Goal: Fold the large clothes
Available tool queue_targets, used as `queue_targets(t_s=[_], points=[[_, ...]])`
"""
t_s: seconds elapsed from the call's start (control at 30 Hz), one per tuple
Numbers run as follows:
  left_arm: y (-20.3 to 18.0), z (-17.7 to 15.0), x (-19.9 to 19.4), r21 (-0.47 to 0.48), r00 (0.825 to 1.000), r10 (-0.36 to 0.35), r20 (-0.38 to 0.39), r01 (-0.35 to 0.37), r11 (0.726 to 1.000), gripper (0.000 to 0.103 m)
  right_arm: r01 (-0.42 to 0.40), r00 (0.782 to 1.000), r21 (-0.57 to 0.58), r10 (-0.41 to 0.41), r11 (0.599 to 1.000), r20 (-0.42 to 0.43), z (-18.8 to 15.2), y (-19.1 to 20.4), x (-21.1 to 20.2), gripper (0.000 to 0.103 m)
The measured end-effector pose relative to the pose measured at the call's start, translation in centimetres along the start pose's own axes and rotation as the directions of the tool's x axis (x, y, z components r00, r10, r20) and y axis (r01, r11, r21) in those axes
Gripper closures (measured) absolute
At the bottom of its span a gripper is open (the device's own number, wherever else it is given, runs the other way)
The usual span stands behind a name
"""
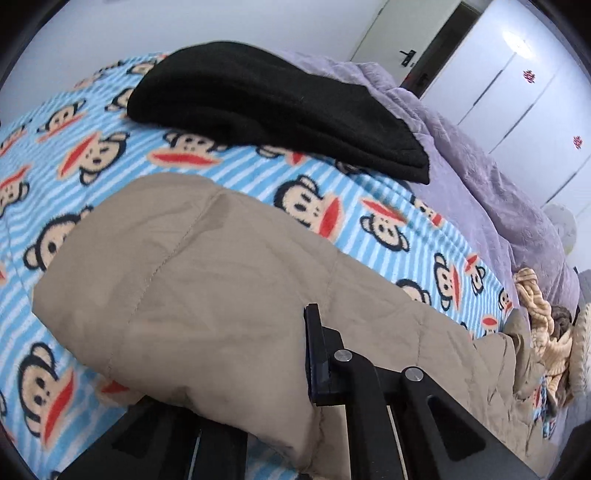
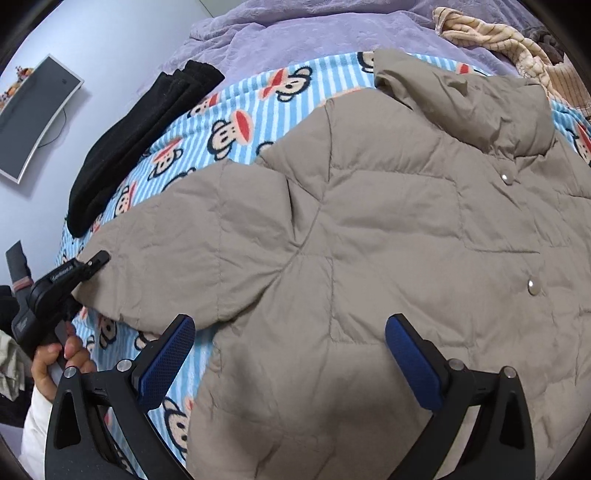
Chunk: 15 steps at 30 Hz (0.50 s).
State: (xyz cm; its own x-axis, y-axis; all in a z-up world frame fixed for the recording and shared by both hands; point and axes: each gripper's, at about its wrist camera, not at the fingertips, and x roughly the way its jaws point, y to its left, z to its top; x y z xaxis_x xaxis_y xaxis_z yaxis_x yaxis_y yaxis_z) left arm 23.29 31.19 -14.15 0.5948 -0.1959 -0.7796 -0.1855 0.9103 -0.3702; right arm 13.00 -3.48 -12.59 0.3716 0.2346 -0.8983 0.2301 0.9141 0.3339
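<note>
the left gripper [image 2: 86, 275] pinches the cuff of the beige quilted puffer jacket [image 2: 369, 240], its sleeve end bunched between the fingers. the right gripper [image 2: 290, 354] hovers spread wide over the jacket's lower front, gripping nothing. the jacket lies flat on the blue striped monkey-print blanket [image 2: 236, 110], collar toward the purple fleece cover [image 2: 295, 33]. a folded black garment [image 2: 140, 140] lies just beside the jacket's sleeve.
</note>
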Motion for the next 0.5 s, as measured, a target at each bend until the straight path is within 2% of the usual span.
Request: queue_targets(t_s=[0.03,0.07,0.1,0.17,0.27,0.43,0.5], points=[[-0.4,0.2,-0.8,0.026,1.000,-0.009,0.017,0.008,1.000,0.092,-0.021,1.000,0.012,0.021,1.000,0.013,0.4,0.2,0.2,0.033],[-0.9,0.4,-1.8,0.053,0.999,-0.019,0.035,0.017,0.998,0.092,-0.031,0.999,0.020,0.031,0.999,0.010,0.7,0.4,0.6,0.069],[-1.7,0.5,-2.4,0.082,0.998,-0.027,0.050,0.023,0.996,0.092,-0.047,0.999,0.032,0.047,0.998,-0.004,1.1,0.6,1.3,0.079],[-3.0,0.6,-4.0,0.144,0.996,-0.050,0.080,0.038,0.989,0.092,-0.113,0.993,0.063,0.114,0.992,-0.021,1.5,0.8,2.7,0.086],[-5.3,0.5,-5.8,0.230,0.990,-0.093,0.104,0.067,0.971,0.092,-0.160,0.985,0.075,0.164,0.984,-0.046,1.5,1.7,4.7,0.088],[-10.7,-0.8,-7.1,0.353,0.979,-0.187,0.085,0.146,0.924,0.092,-0.168,0.976,0.063,0.175,0.984,-0.128,0.8,2.2,8.3,0.088],[-13.7,-1.7,-7.2,0.393,0.974,-0.218,0.066,0.176,0.903,0.092,-0.196,0.969,0.072,0.205,0.978,-0.140,0.7,1.8,8.5,0.088]])
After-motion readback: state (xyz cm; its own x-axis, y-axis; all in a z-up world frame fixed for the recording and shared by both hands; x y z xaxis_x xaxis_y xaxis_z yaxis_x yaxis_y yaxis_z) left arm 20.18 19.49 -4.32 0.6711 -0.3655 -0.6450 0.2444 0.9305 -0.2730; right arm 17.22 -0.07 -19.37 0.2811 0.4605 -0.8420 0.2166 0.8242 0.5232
